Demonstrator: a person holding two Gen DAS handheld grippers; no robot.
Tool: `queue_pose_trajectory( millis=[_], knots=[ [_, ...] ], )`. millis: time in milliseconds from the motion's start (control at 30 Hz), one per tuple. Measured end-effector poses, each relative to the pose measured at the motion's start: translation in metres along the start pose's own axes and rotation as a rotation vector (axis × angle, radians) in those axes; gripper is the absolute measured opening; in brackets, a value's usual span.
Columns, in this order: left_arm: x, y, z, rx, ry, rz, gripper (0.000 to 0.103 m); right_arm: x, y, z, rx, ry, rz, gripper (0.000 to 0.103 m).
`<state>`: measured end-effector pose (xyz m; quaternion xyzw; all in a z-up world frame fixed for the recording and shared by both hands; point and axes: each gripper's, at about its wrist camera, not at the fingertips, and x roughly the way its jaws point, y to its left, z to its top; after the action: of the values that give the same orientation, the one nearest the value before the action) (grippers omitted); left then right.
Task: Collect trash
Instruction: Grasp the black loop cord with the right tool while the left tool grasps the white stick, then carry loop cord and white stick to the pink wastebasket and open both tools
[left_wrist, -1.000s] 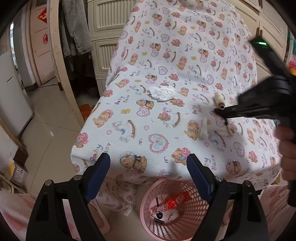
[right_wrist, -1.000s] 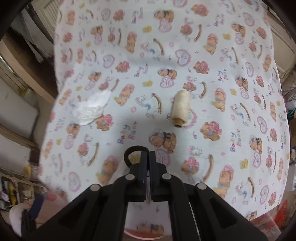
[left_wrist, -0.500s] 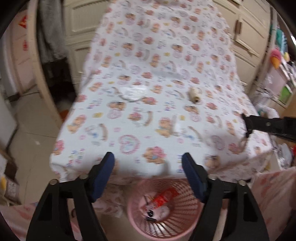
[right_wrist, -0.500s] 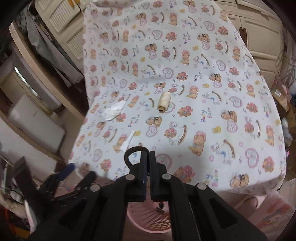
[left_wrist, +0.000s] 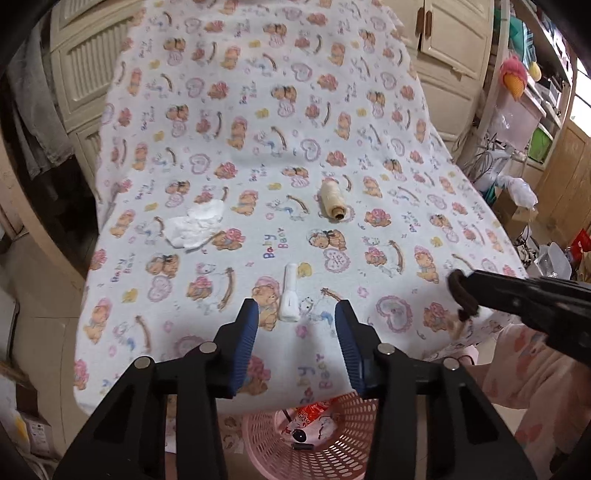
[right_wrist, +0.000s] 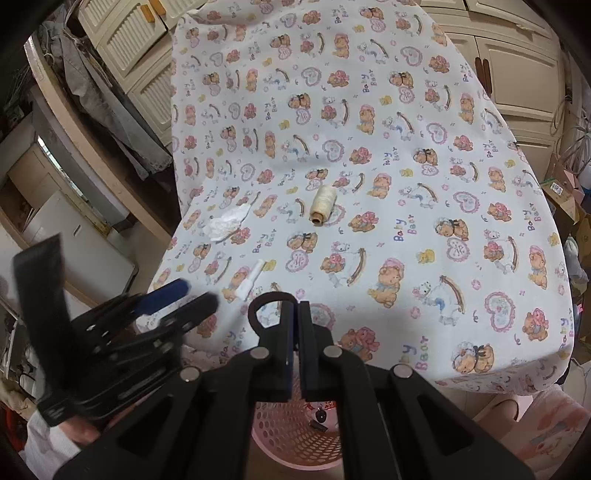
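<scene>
The pink basket (left_wrist: 325, 454) sits half hidden under the table edge. The left gripper (left_wrist: 295, 325) – empty, jaws just narrowing – now nears the white tube (left_wrist: 289, 295); the right gripper (right_wrist: 295, 314) stays clenched on a dark loop (right_wrist: 264, 310).

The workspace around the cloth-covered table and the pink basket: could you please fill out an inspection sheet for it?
Surface: table under a bear-print cloth.
Job's things: crumpled tissue, small white tube and thread spool lie apart on the cloth; pink basket below the near edge holds wrappers.
Clutter: nothing else seen on the cloth.
Grippers: left gripper open, jaws just closing, nothing between them; right gripper shut on a dark loop.
Cables: wires by the shelving at right.
Surroundings: cream cabinets, hanging clothes.
</scene>
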<state>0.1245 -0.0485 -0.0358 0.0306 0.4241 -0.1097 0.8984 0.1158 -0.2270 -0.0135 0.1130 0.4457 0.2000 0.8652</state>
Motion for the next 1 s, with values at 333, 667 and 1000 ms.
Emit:
queue_pose_trajectory(
  millis=[333,667,1000],
  knots=[
    [0.026,0.009,-0.007,-0.033,0.004,-0.066,0.020,-0.001,-0.008,0.001,0.018,0.011,0.003,0.002],
    [0.033,0.021,-0.014,-0.044,0.018,-0.044,0.012,0.000,-0.009,-0.001,0.020,0.021,-0.010,0.002],
    [-0.042,0.011,-0.009,0.002,-0.077,-0.016,0.012,-0.005,-0.009,-0.002,0.036,0.019,-0.007,0.002]
  ],
)
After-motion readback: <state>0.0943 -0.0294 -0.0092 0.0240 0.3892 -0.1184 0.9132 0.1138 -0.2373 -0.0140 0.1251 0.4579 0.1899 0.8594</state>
